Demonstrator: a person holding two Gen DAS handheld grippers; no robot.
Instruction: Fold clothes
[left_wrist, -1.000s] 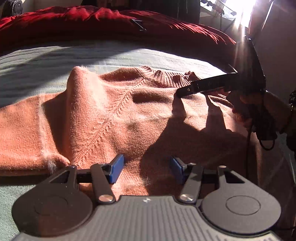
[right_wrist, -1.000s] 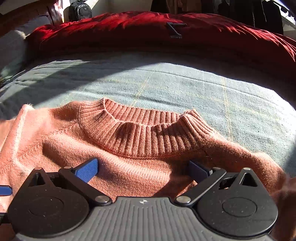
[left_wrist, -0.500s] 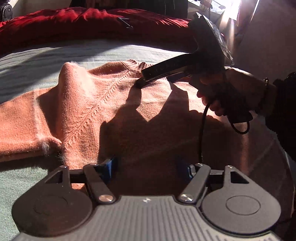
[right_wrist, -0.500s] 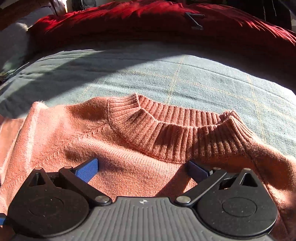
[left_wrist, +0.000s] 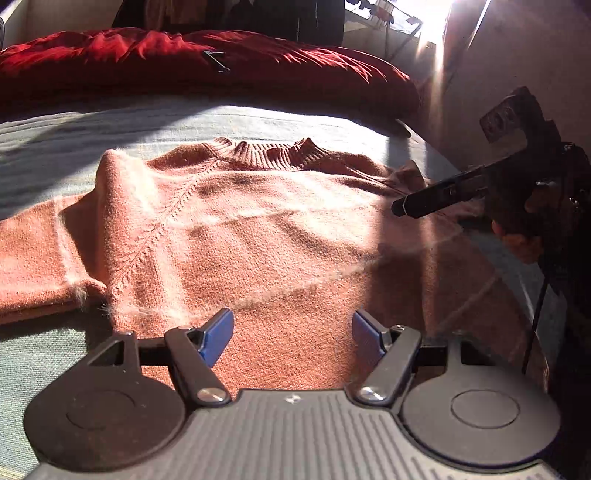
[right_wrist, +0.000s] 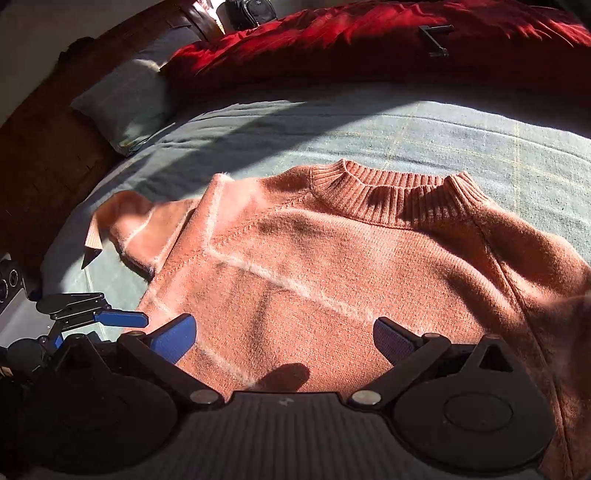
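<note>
– Both jaws stand apart and hold nothing: the left hand-held gripper (left_wrist: 291, 334) hangs over the orange sweater (left_wrist: 258, 236), the right hand-held gripper (right_wrist: 282, 338) too. What can go wrong?
– The sweater lies flat on the bed (right_wrist: 406, 129). One pinch could take only the top layer, so the fold drags crooked.
– What is hidden?
– Its hem and right sleeve are cut off.

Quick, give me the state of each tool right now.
Left tool: open, nothing between its blue pads, sweater below.
Right tool: open, holding nothing, above the sweater.
</note>
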